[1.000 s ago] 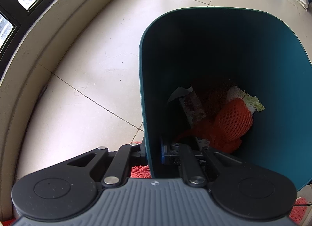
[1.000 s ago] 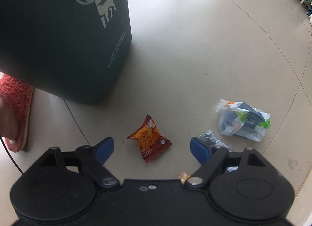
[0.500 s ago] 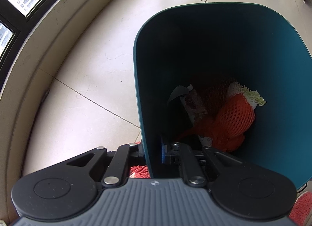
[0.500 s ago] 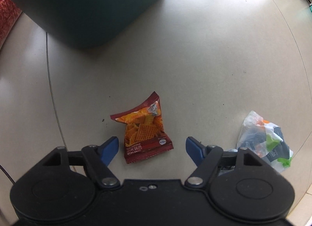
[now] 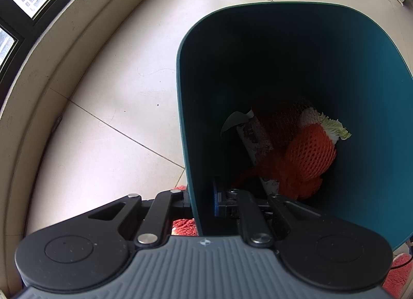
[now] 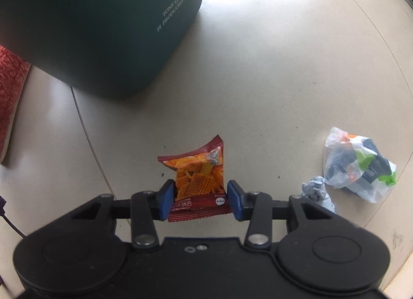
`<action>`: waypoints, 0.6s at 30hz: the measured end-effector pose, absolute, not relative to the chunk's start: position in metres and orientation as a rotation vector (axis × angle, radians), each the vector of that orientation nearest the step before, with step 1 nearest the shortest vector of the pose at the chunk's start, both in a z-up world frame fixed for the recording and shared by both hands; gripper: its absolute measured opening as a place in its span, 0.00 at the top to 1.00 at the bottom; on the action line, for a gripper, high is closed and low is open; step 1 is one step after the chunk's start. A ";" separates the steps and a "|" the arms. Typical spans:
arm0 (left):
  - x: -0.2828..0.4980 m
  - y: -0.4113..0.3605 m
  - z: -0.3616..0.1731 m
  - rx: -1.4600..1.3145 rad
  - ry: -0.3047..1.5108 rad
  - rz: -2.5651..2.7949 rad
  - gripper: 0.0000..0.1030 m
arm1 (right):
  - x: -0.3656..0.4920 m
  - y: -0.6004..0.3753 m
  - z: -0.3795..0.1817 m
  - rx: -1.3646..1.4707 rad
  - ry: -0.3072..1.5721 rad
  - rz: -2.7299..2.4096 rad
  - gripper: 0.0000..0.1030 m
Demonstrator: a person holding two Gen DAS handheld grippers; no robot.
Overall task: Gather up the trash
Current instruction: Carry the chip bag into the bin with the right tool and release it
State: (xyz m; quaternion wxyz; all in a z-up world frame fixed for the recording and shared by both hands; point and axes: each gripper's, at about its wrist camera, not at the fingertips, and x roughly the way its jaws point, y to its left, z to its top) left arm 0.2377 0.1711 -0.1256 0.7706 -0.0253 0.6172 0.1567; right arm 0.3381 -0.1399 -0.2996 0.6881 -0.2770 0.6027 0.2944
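Over a pale tiled floor point(image 6: 271, 79), the right tool point(image 6: 198, 199) points almost straight down with its blue pads on either side of a small red-and-orange foil snack packet point(image 6: 197, 180) that lies flat on the tiles, just in front of the tall dark-teal plastic trash bin point(image 6: 98, 23). The jaws have just been closing, and the packet sits between them; the left pad looks to be at the packet's edge, the right pad just beside it, so a firm grip is not yet evident. The left tool point(image 5: 204, 201) is clamped shut on the near wall of the bin point(image 5: 185, 118), one finger outside and one inside, steadying it; inside lie an orange foam fruit net point(image 5: 309, 154) and other wrappers. The packet's long axis runs away from the camera toward the bin, its crimped bottom seam nearest the tool and a pointed top corner aimed at the bin. To take it well, the pads should likely pinch across the short width near the lower half, low enough to catch the thin foil without scraping the floor, then lift straight up. A crumpled grey paper wad point(image 6: 317, 190) and a clear plastic bag of scraps point(image 6: 358, 164) wait to the right.
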 end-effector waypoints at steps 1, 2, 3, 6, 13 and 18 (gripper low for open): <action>0.237 0.172 -0.125 -0.062 1.336 0.340 0.90 | 0.337 -0.142 -0.291 -0.618 1.342 0.655 0.59; 0.237 0.173 -0.124 -0.067 1.335 0.341 0.90 | 0.335 -0.144 -0.278 -0.619 1.333 0.649 0.59; 0.237 0.173 -0.124 -0.071 1.334 0.342 0.90 | 0.334 -0.145 -0.265 -0.615 1.327 0.644 0.59; 0.234 0.174 -0.119 -0.070 1.322 0.346 0.90 | 0.334 -0.148 -0.222 -0.563 1.334 0.631 0.59; 0.232 0.175 -0.116 -0.079 1.321 0.347 0.89 | 0.348 -0.144 -0.130 -0.466 1.207 0.643 0.59; 0.234 0.178 -0.114 -0.091 1.324 0.348 0.89 | 0.344 -0.128 -0.058 -0.455 1.068 0.699 0.59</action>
